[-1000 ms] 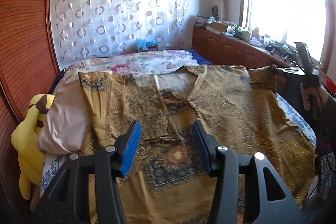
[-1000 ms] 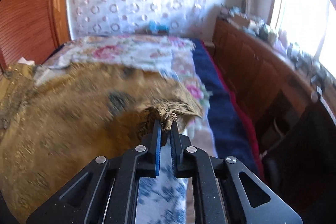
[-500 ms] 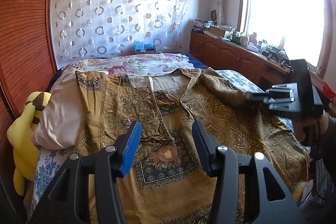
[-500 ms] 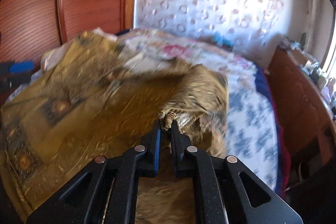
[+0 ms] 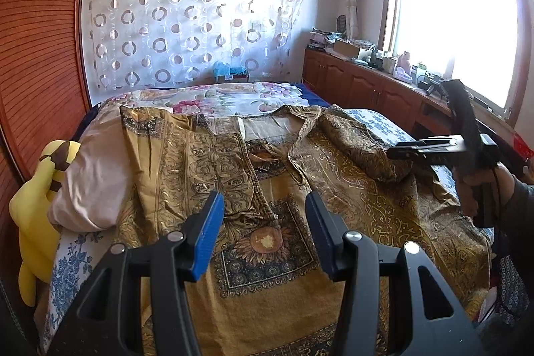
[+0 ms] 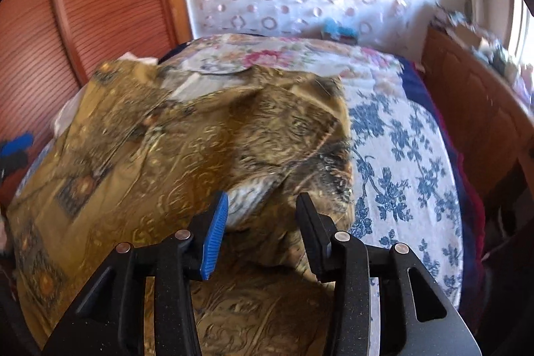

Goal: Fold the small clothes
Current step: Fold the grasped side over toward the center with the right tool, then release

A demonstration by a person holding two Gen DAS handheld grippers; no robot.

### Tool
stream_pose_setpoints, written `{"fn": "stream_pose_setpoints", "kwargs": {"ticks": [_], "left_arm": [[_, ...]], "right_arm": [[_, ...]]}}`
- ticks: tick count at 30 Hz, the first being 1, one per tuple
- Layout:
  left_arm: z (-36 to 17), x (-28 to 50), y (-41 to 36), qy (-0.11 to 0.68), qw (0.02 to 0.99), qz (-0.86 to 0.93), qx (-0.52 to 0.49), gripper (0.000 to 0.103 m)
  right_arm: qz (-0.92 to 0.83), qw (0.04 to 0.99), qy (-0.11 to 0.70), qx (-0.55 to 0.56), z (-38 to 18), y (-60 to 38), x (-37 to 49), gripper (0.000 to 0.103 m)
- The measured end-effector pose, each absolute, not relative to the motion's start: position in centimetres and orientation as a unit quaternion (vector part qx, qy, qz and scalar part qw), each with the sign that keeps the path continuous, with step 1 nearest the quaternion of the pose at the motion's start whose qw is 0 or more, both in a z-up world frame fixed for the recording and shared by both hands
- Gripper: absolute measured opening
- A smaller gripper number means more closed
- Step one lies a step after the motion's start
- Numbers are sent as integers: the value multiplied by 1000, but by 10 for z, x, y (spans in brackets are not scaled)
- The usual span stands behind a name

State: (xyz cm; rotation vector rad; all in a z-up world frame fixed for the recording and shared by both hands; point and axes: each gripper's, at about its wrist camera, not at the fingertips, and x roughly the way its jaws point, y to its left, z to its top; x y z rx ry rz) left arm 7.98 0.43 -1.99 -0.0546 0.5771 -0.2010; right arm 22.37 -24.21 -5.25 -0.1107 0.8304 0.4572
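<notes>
Gold shirt (image 5: 267, 182) lies mid-frame on bed. Right gripper (image 6: 262, 222) just let go, jaws opening, nothing held; left gripper (image 5: 263, 232) half open, empty. Loose sleeve (image 6: 293, 135) w/ no hold could slide back, undoing fold.

Daylight floods in through the window (image 5: 457, 32) on the right, which is blown out to white with glare on the wall beside it. The left wrist view is sharp; the right wrist view is smeared by motion blur. Both bend strongly at dark fisheye corners.
</notes>
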Motion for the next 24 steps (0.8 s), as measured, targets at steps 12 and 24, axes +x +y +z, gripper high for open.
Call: {"fn": "stream_pose_setpoints", "kwargs": {"ticks": [12,24], "left_arm": [[-25,79,3,289,951,-104,-31,50],[-30,78,4,292,950,-104,-35,50]], "right_arm": [[195,875,442,38,-61,-250,271,42],[190,866,459,52,-67,-249,288,40]]}}
